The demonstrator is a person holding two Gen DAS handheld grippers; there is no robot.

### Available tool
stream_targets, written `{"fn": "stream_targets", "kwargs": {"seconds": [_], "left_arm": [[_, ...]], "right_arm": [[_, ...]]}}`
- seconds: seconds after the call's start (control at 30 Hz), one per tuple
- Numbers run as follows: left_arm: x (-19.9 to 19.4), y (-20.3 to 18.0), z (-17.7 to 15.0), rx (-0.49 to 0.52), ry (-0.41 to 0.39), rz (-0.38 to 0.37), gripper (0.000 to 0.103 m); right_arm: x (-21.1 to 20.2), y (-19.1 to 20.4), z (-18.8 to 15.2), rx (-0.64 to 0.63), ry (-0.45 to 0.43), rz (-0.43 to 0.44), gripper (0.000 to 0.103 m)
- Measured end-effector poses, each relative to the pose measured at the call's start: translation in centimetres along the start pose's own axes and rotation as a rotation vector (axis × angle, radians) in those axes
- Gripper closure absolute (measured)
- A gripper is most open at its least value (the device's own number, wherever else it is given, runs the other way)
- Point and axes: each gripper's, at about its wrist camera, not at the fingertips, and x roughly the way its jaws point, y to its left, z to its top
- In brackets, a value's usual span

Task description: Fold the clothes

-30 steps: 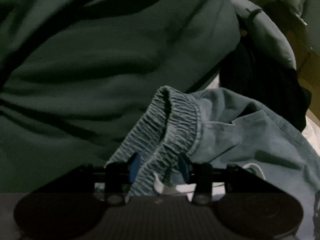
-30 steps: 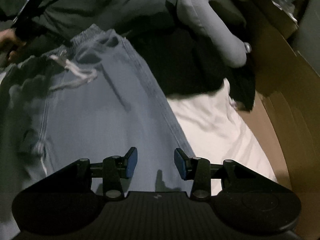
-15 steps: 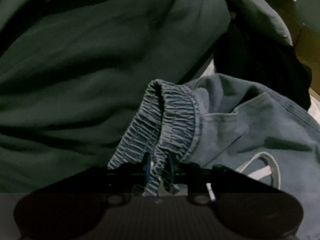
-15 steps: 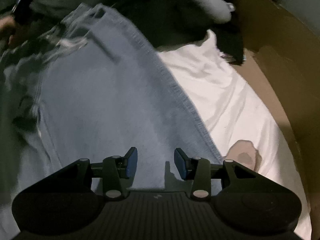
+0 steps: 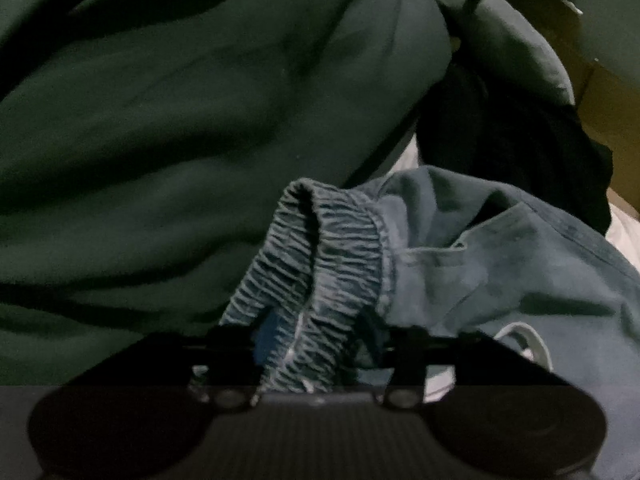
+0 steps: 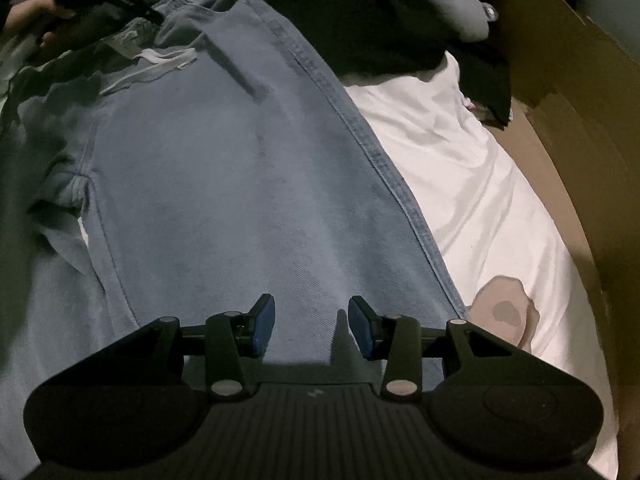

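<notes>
In the left wrist view, the left gripper (image 5: 316,344) had its jaws around the bunched elastic waistband (image 5: 320,264) of the blue denim trousers (image 5: 500,272). The jaws had just been opening after a squeeze, and the waistband sat between the pads without being pinched, so the grip looked let go. A dark green garment (image 5: 180,140) filled the space ahead and to the left of the tool, and a white drawstring (image 5: 528,344) lay just to its right.

In the right wrist view, the right gripper (image 6: 312,328) hovered with its jaws parted and empty over the flat trouser leg, whose side seam (image 6: 380,168) ran ahead and to the right, with a white sheet (image 6: 480,200) beyond it.

To fold well, the left should probably re-pinch the whole waistband before lifting, while the right takes the leg near the seam so the fabric stays flat.
</notes>
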Motion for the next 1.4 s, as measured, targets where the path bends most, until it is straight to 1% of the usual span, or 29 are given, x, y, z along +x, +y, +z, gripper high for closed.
{"fn": "stream_targets", "kwargs": {"seconds": [0.1,0.17,0.2,0.27,0.3,0.33,0.37,0.43,0.5,0.57,0.6,0.63,0.67,0.7,0.73,0.87,0.97,1.07,1.13,1.3,1.4], "left_arm": [[0.2,0.3,0.1,-0.008,0.005,-0.004,0.042],[0.4,0.5,0.0,-0.014,0.008,-0.015,0.042],[0.4,0.5,-0.1,-0.015,0.011,-0.033,0.044],[0.2,0.6,-0.1,-0.016,0.020,-0.082,0.057],[0.0,0.6,-0.1,-0.017,0.022,-0.111,0.057],[-0.2,0.6,-0.1,-0.018,0.022,-0.144,0.055],[-0.3,0.5,-0.1,-0.010,0.021,-0.162,0.053],[-0.5,0.2,0.0,0.013,0.020,-0.173,0.053],[-0.2,0.3,0.1,0.015,0.029,-0.165,0.053],[0.6,0.4,0.8,0.001,0.042,-0.164,0.060],[1.0,0.5,1.0,-0.007,0.050,-0.166,0.061],[1.3,0.4,1.1,-0.010,0.056,-0.168,0.064],[1.4,0.2,1.1,-0.001,0.059,-0.162,0.074],[1.3,0.0,1.1,0.015,0.060,-0.151,0.089],[1.2,-0.2,1.1,0.031,0.061,-0.140,0.092],[-0.1,-0.9,1.6,0.101,0.025,-0.058,0.095],[-1.3,-0.4,2.1,0.095,0.003,-0.025,0.096],[-1.7,-0.3,2.1,0.106,0.008,0.001,0.096],[-1.0,-0.3,2.0,0.108,0.023,0.026,0.096],[2.5,-0.8,1.9,0.080,0.102,0.067,0.095],[4.2,-1.9,2.0,0.107,0.142,0.106,0.092]], "right_arm": [[0.0,0.4,0.1,-0.017,-0.004,0.002,0.055],[0.2,0.5,0.2,-0.017,-0.001,0.004,0.055],[0.3,0.5,0.1,-0.013,0.003,0.006,0.055],[0.6,0.5,0.1,-0.003,0.016,0.008,0.055],[0.8,0.5,0.0,0.002,0.024,0.008,0.055],[1.0,0.5,-0.1,0.008,0.033,0.007,0.055],[1.2,0.4,-0.2,0.013,0.041,0.007,0.055],[1.5,0.3,-0.3,0.027,0.055,0.005,0.055],[1.6,0.2,-0.4,0.036,0.062,0.004,0.055],[1.6,0.0,-0.6,0.041,0.064,0.003,0.055],[1.6,0.0,-0.7,0.043,0.065,0.002,0.055],[1.6,-0.1,-0.7,0.045,0.066,0.001,0.055],[1.6,-0.1,-0.8,0.044,0.066,0.000,0.055],[1.6,-0.1,-0.9,0.042,0.067,-0.001,0.055],[1.5,-0.1,-1.0,0.039,0.067,-0.002,0.055],[1.3,-0.3,-1.3,0.036,0.070,-0.005,0.055],[0.9,-0.5,-1.7,0.041,0.069,-0.009,0.055],[0.8,-0.8,-2.1,0.049,0.075,-0.014,0.055],[0.7,-0.9,-2.3,0.051,0.078,-0.016,0.055],[0.8,-1.5,-2.8,0.063,0.085,-0.029,0.055],[1.0,-2.3,-3.6,0.087,0.099,-0.041,0.055]]}}
